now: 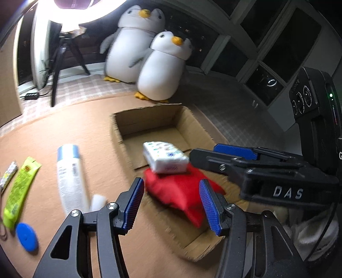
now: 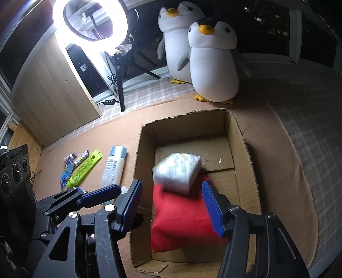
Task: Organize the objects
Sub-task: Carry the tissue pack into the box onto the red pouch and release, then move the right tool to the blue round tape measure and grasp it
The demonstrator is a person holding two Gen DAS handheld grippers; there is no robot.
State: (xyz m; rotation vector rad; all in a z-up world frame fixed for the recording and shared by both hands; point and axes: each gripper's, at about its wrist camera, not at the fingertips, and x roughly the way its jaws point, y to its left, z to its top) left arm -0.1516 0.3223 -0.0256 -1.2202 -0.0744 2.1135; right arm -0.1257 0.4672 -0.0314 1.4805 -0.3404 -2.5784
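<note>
An open cardboard box lies on the tan mat. Inside it a red pouch lies with a white printed tissue pack on top. My left gripper is open and empty, just in front of the red pouch. My right gripper is open and empty above the pouch and pack; it also shows in the left wrist view. The left gripper shows at the left of the right wrist view.
On the mat left of the box lie a white bottle with a silver-blue cap, a green tube, a blue disc and small packets. Two plush penguins and a ring light on a tripod stand behind.
</note>
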